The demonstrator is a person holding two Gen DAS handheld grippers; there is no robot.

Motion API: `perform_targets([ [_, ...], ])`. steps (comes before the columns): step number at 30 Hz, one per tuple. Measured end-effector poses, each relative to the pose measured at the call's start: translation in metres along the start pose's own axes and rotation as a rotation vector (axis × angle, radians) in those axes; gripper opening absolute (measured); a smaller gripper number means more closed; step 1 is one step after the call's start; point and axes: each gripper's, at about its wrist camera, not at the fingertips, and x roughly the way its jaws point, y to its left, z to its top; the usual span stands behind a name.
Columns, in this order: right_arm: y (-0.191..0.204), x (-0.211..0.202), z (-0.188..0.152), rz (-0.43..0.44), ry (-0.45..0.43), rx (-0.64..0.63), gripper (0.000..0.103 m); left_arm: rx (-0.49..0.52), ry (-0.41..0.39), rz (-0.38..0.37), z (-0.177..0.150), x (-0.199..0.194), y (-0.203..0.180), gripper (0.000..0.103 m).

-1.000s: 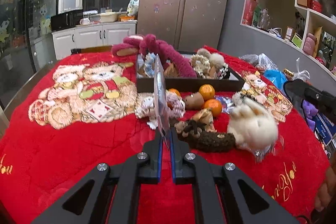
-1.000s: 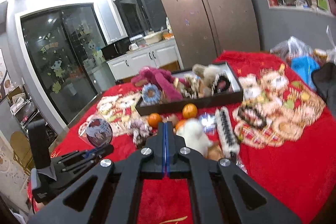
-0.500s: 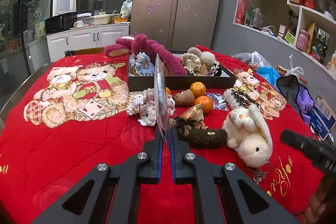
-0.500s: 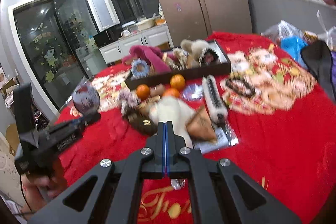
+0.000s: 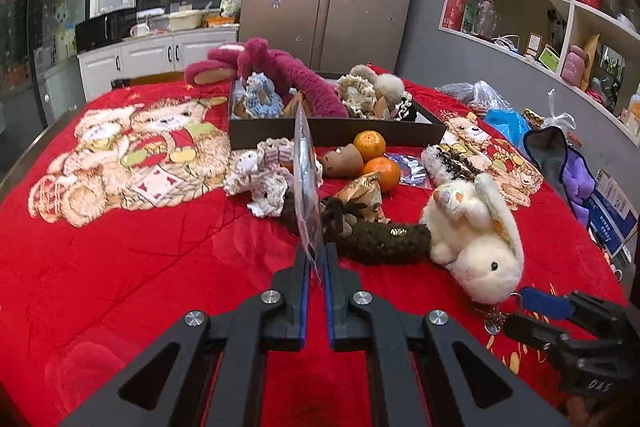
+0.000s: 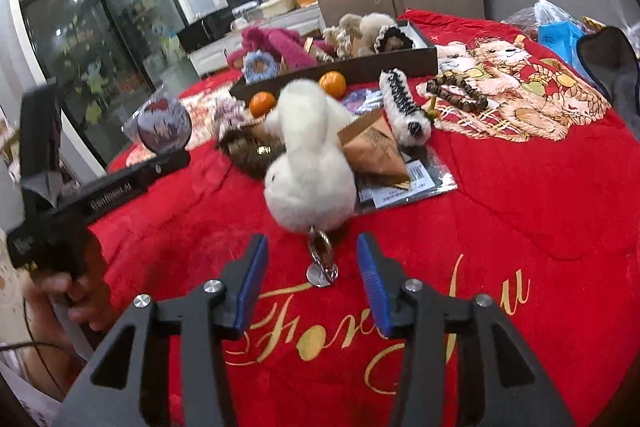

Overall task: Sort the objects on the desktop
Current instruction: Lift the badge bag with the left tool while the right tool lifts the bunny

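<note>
My left gripper (image 5: 316,259) is shut on a round badge in a clear sleeve (image 5: 306,183), seen edge-on here. In the right wrist view the badge (image 6: 164,125) shows a dark purple face, held up left of the pile. A white plush rabbit (image 6: 310,163) lies on the red tablecloth, its metal key ring (image 6: 320,259) trailing toward me. My right gripper (image 6: 313,241) is low over the cloth with its jaws opening. The key ring lies between the blue pads, untouched. In the left wrist view the rabbit (image 5: 476,239) has the right gripper (image 5: 532,307) just behind it.
A dark tray (image 5: 336,127) at the back holds a magenta plush and several knitted items. Before it lie two oranges (image 5: 382,173), a brown fuzzy toy (image 5: 380,237), a paper cone (image 6: 376,151) and a striped clip (image 6: 404,107). Bags (image 6: 560,31) sit at the right edge.
My right gripper came down toward the white rabbit, and its jaws went from shut to apart around the key ring. The left gripper kept nearly still, holding the badge.
</note>
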Motion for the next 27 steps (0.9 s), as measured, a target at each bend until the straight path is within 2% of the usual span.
perform_targets([
  [2, 0.002, 0.005, 0.000, -0.055, 0.005, -0.017, 0.045, -0.005, 0.006, 0.000, 0.000, 0.002, 0.001, 0.006],
  [5, 0.005, 0.010, 0.001, -0.047, 0.027, -0.029, 0.033, -0.003, 0.009, 0.005, -0.001, 0.003, 0.002, 0.006],
  [7, 0.002, 0.012, 0.002, -0.049, 0.032, -0.015, 0.033, -0.010, 0.016, -0.006, -0.001, 0.004, 0.002, 0.006],
  [11, -0.012, 0.018, 0.003, -0.068, 0.054, 0.056, 0.014, -0.003, 0.023, -0.006, -0.002, 0.006, 0.001, 0.006],
  [14, -0.020, 0.019, 0.004, -0.020, 0.054, 0.096, 0.014, -0.004, 0.030, -0.013, -0.003, 0.007, 0.002, 0.006],
  [17, -0.017, 0.017, 0.004, 0.003, 0.046, 0.083, 0.013, -0.005, 0.029, -0.011, -0.003, 0.008, 0.002, 0.006],
  [27, 0.024, 0.002, 0.007, 0.074, -0.022, 0.006, 0.010, -0.005, -0.007, -0.010, -0.001, 0.000, 0.002, 0.006],
])
